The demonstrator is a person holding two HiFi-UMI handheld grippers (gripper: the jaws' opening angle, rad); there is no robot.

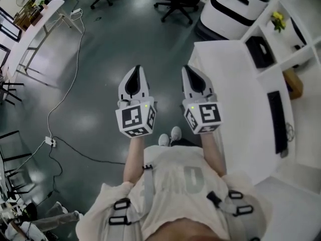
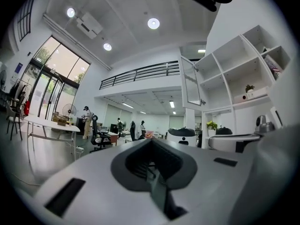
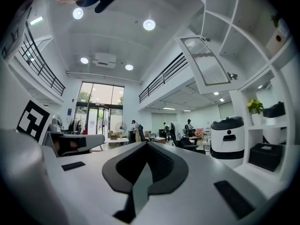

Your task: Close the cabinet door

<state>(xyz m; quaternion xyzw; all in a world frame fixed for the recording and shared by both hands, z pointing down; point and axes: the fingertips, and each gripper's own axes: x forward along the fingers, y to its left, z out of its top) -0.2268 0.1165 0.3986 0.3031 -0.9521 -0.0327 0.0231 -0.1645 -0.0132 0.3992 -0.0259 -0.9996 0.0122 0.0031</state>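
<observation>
Closest in, at the bottom of the head view: pale shirt (image 1: 175,182) crossed by grey harness straps (image 1: 146,185), both forearms stretched forward. Far left, a long white surface (image 1: 37,26) by the wall, and a white cable (image 1: 67,84) snaking over the dark glossy floor (image 1: 100,44).

Next across, the left tool (image 1: 136,70), held level above that floor with the marker cube at its rear. Clenched: jaws pressed together in the left gripper view, nothing between them. Just beside it, the right tool (image 1: 189,72), parallel and aimed the same way, by the edge of the white shelving unit (image 1: 281,49). Clenched as well, jaws meeting in a single seam, empty.

Now the cabinet door (image 2: 190,86): glass-panelled, white-framed, swung wide open from an upper compartment of the shelving. High up in both gripper views, well apart from either tool, touched by neither.

Further right, a rounded white machine (image 3: 227,137) on the floor beside the shelving, and a yellow-flowered plant (image 3: 255,106) in a lower compartment.
</observation>
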